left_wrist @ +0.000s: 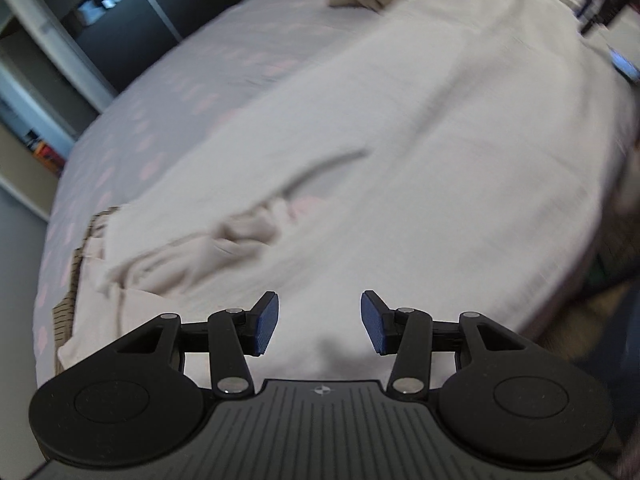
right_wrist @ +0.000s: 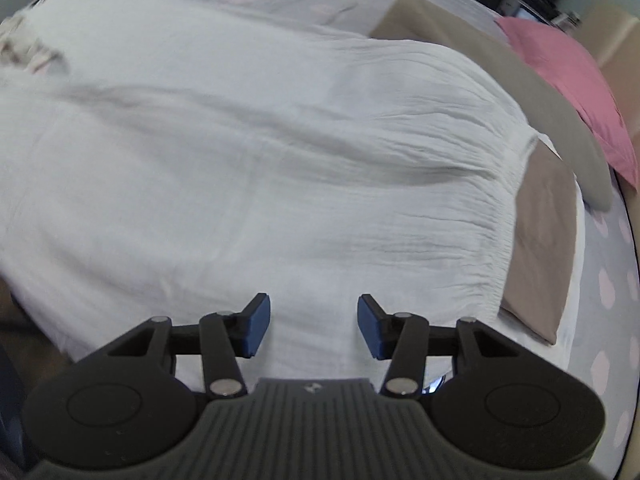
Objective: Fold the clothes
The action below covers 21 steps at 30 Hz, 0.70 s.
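So here's the setup: a big white garment made of crinkly cloth is spread across the bed, which has a grey sheet with pink dots. It takes up most of both views. Seen from the left side, the end of the garment nearest that camera is bunched into a rumpled lump, with a bit of striped trim peeking out beside it. Seen from the right side, the cloth lies mostly flat with a few long ripples, and its gathered edge ends right against a folded tan piece. Past the tan piece there's a pink pillow.

Both claws are released. The left gripper has its blue pads spread wide with nothing between them, hanging over the near edge of the garment. Same for the right gripper: wide apart, empty, over the near edge.

Which step is this? Honestly can't call it. The garment looks laid out flat, not folded small, so this could be lining up for a grab, or the claws may be letting go after a smoothing pass or a fold. The left view is motion-blurred too, which doesn't help. Any grab would need a clean pinch on an edge, and that rumpled lump wants flattening.
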### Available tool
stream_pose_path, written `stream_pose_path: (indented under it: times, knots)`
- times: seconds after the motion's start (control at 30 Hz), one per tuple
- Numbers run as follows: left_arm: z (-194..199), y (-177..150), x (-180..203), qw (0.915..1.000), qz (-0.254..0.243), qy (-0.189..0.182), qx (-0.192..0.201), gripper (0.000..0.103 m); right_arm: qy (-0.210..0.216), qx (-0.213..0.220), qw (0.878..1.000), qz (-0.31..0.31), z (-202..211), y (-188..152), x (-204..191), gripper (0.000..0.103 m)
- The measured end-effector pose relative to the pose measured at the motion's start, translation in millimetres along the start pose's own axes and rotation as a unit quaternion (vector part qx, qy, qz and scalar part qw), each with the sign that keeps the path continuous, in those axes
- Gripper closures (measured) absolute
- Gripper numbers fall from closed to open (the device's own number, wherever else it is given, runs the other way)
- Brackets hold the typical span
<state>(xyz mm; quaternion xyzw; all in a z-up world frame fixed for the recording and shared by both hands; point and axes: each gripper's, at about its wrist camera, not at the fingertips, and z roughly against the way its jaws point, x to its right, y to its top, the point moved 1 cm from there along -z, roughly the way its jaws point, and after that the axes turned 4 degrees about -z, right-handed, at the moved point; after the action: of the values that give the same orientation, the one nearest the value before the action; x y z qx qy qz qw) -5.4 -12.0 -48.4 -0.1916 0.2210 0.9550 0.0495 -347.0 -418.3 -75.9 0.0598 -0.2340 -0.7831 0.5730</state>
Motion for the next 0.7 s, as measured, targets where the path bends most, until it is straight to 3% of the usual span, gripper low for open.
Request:
stream_pose_path:
  times: [0.3,0.7]
  knots:
    - [-11.2,-12.2,40.9,0.9937,-0.096,-0.042,-0.042,0.059,0.007,-0.043,0.995,0.086,1.9,-26.1,-31.0,0.051]
    - [-24.4,-37.1,70.0,0.9740,-0.211,-0.023,-0.080,0.058,0.008,-0.044,0.977,0.207,4.4,-44.9,-65.4,0.050]
